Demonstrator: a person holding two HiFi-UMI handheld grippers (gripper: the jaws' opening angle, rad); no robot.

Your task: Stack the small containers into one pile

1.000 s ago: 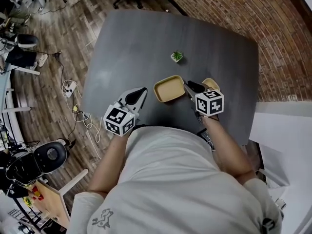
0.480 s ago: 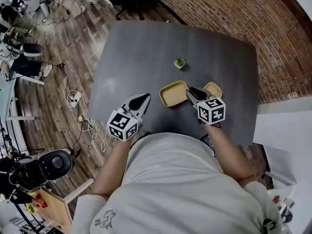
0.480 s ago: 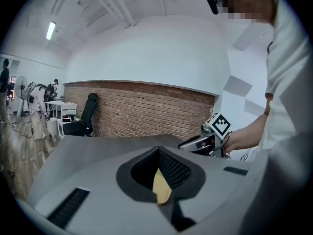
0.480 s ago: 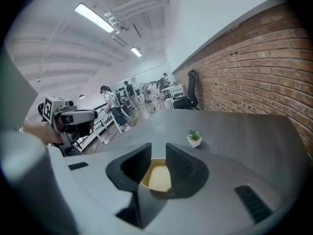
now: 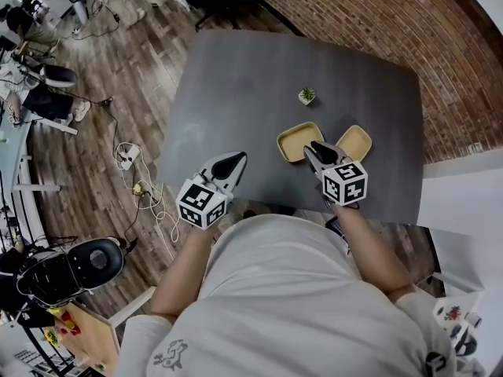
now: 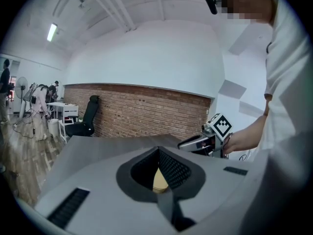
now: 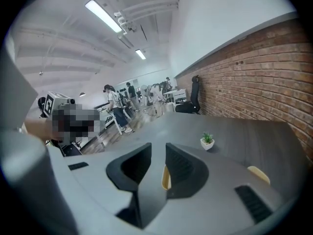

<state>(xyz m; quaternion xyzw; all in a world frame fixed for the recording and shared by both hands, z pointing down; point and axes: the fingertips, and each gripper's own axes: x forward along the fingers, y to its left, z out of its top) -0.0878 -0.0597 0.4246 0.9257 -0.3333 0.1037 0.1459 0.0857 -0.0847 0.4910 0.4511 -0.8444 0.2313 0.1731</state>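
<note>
Two tan containers lie on the dark grey table: a larger one and a smaller one to its right, apart from each other. My right gripper hovers at the larger one's right rim, its jaws a narrow gap apart. In the right gripper view a sliver of that container shows in the gap of the right gripper, and the smaller container lies off to the right. My left gripper is shut and holds nothing, well left of both. The left gripper looks toward the larger container.
A small potted plant stands on the table behind the containers, also in view as the plant. The table's near edge runs just under both grippers. Cables and a power strip lie on the wooden floor at the left.
The right gripper has closed in on the larger container's right rim. The head view has shifted, so everything sits further right. The left gripper has kept its place near the table's front edge.
</note>
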